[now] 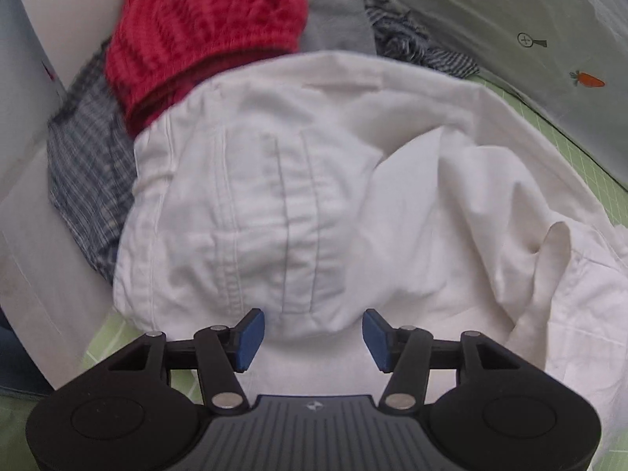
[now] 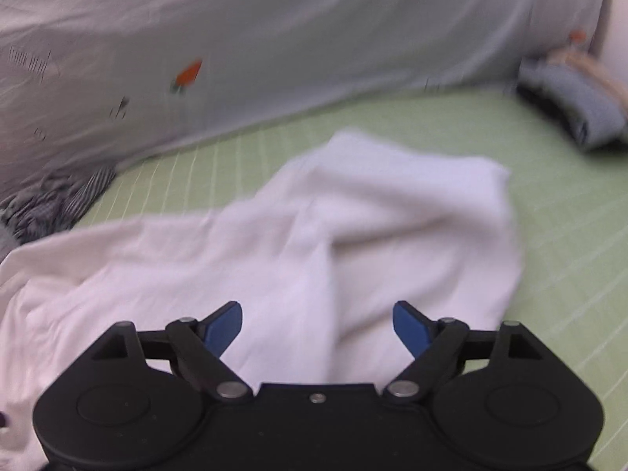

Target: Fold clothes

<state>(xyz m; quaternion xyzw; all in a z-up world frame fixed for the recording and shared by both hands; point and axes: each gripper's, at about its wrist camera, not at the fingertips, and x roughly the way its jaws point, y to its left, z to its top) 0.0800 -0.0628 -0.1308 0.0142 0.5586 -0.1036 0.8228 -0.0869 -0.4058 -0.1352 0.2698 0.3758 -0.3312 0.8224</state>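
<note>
Green mat (image 2: 549,204), one white garment (image 2: 353,227)

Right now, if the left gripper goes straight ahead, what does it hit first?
Most likely the white garment: it fills the view just beyond the open left gripper, well before the red knit piece. Depth is uncertain.

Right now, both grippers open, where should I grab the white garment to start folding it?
Judging by its pose, take the white garment by its near rounded hem, just ahead of the left gripper, coming from above on the near side. That edge lies free on the green mat, while its far side is tucked under the red knit.
</note>
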